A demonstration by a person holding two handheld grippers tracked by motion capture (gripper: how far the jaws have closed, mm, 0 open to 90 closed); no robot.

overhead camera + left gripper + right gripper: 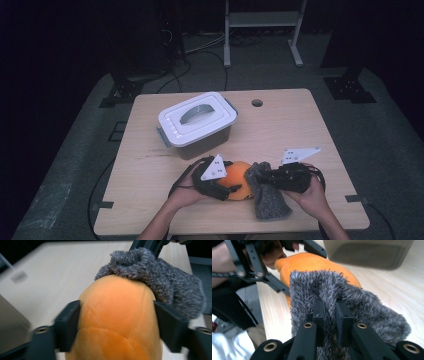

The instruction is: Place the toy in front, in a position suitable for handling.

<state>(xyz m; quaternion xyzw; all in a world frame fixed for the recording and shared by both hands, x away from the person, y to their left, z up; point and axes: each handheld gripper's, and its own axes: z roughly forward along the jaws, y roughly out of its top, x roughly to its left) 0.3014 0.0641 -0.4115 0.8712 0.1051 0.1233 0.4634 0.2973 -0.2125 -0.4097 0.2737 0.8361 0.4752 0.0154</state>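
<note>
Left gripper (117,325): clamped on soft orange rounded plush toy (117,322), near table's front edge.
Right gripper (329,315): pinching fuzzy grey knitted sock (352,302).
Done: sock cuff touching toy's tip.
Left: pulling over.

Wooden table (310,145), lidded bin (197,125), grey sock (267,197)

High view looks down on my table (150,210) from above; both claw views sit close, sharing orange plush (117,320) and grey sock (352,302).
</note>
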